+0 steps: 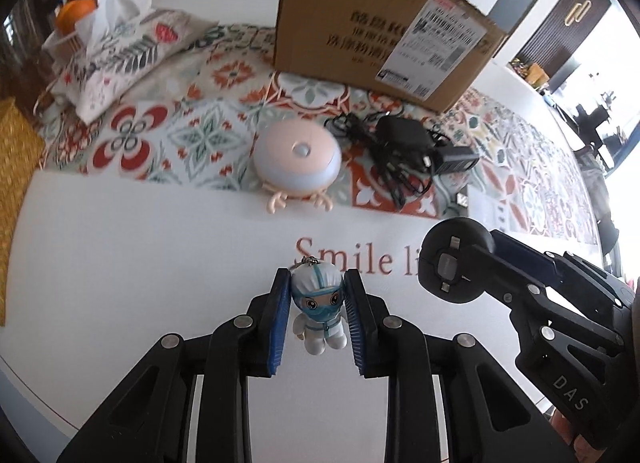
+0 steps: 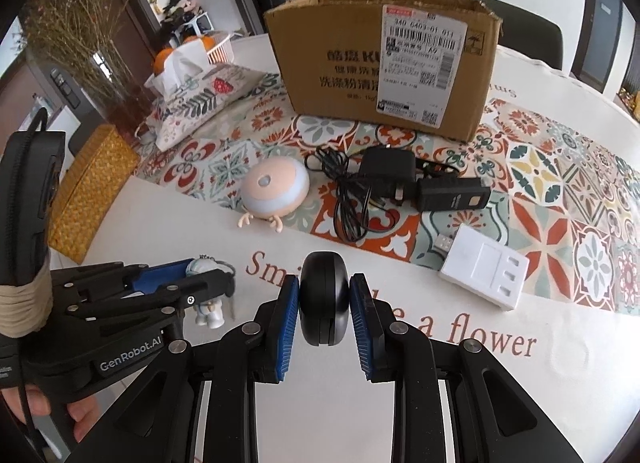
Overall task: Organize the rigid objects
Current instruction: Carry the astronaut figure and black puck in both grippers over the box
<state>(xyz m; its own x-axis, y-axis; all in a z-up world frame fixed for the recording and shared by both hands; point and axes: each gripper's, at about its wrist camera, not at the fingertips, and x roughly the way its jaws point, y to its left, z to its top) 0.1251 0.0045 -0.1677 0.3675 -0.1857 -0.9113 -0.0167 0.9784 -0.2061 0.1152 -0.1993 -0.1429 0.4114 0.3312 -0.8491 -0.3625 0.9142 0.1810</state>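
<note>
My left gripper [image 1: 318, 305] is shut on a small white-and-blue figurine keychain [image 1: 319, 305], its blue pads pressing both sides of the head, held a little above the white tablecloth. My right gripper [image 2: 325, 305] is shut on a round black disc-shaped device [image 2: 324, 299]. In the left wrist view that black device [image 1: 454, 259] and the right gripper [image 1: 464, 259] sit to the right of the figurine. In the right wrist view the left gripper [image 2: 210, 279] holds the figurine [image 2: 208, 303] at lower left. An open cardboard box [image 1: 384, 27] stands at the back.
On the patterned runner lie a round pink night light [image 1: 297, 161], a black adapter with tangled cable [image 1: 400, 147] and a black rectangular unit [image 2: 454, 193]. A white socket block [image 2: 486, 271] lies right. A tissue pouch [image 1: 120, 51], a woven yellow box [image 2: 86, 199] and a vase of dried flowers [image 2: 96, 47] stand left.
</note>
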